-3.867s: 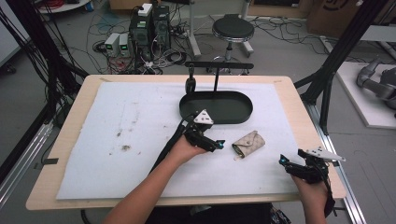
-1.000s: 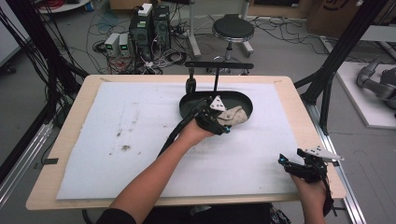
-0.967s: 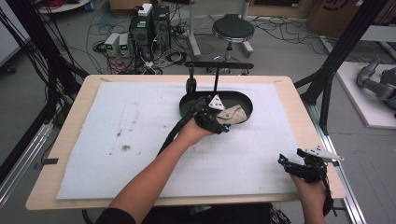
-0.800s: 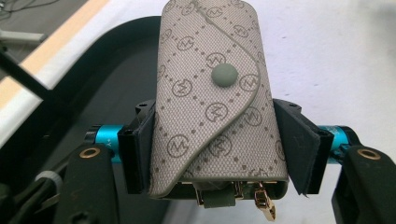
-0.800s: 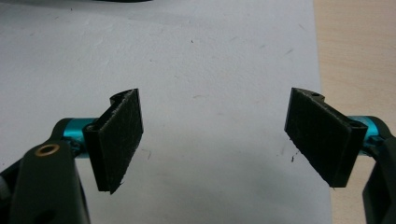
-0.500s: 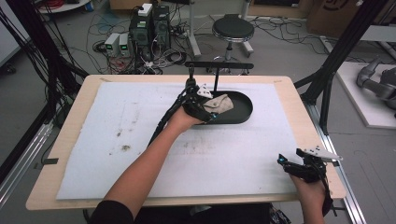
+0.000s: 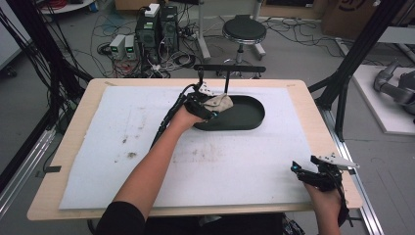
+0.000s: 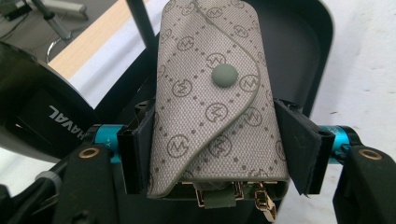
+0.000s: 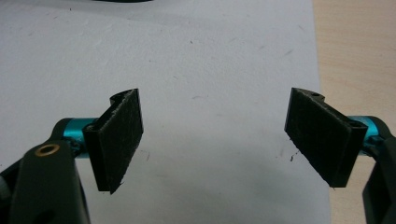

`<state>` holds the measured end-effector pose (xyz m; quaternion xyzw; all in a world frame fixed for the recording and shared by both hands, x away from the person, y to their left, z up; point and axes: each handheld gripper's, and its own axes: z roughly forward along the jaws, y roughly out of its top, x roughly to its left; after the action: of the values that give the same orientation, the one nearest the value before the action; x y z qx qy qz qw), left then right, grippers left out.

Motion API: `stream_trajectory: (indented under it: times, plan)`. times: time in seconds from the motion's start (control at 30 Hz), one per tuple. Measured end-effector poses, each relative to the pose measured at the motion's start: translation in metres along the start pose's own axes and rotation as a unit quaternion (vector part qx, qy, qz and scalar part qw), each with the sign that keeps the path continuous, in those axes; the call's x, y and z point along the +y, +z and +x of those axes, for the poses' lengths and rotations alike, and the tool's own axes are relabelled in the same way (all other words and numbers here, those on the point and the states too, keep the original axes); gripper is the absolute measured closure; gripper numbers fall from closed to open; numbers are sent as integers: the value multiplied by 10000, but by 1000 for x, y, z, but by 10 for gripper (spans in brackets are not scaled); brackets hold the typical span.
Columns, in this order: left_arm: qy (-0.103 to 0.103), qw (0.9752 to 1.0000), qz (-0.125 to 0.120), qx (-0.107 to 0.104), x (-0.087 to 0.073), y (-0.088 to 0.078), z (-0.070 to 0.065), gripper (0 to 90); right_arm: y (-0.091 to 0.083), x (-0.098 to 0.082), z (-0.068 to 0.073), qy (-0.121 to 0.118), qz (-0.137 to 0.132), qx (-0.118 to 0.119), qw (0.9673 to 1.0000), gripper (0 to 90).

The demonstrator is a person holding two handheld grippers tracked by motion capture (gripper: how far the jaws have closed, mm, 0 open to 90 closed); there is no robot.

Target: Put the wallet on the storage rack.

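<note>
1. One item is in play: a grey patterned key pouch with a snap button, carried over the left end of the black oval tray at the far side of the table. In the high view the pouch sits over the tray's near-left rim, not yet lying flat on its floor as far as I can judge.
2. Gripped across its width, the pouch is clamped between the pads of the left gripper, one pad against each long edge. The metal clasps hang out at the bottom, so lower it level to keep them from snagging on the rim.
3. Bring the pouch further inside the tray wall before letting go; a release right over the rim could tip it back onto the white mat.
4. Set it down low, then spread the jaws fully and pull straight back, so the pads don't drag the fabric along.
5. Mind the black stand rising behind the tray; keep the hand clear of its post.
6. Resting at the near right corner of the table, the right gripper has its jaws wide apart with nothing between them, over bare mat. It can stay put.
</note>
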<state>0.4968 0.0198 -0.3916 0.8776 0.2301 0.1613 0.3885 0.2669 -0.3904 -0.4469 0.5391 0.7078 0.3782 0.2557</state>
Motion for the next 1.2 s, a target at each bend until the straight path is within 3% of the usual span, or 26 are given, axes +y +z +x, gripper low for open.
stream_trajectory:
  times: [0.17, 0.4, 0.6, 1.03, 1.2]
  plan:
    - [-34, 10000, -10, -7, 0, 9, 3, 353, 0, 0, 0, 11, 7, 6, 10000, 198]
    - [-49, 9996, 291, 10, -8, 27, 4, 354, 1, 0, -1, -2, -7, 17, 10000, 198]
    - [-102, 9994, 330, 23, -11, 35, 6, 353, 1, -1, 0, 10, 15, 33, 10000, 198]
    - [-259, 9973, 680, -84, -13, 48, 3, 326, 2, -1, -2, 10, 6, 36, 10000, 198]
    - [-398, 9977, 554, -15, -12, 43, 6, 261, 2, -1, -3, 11, 15, 49, 10000, 198]
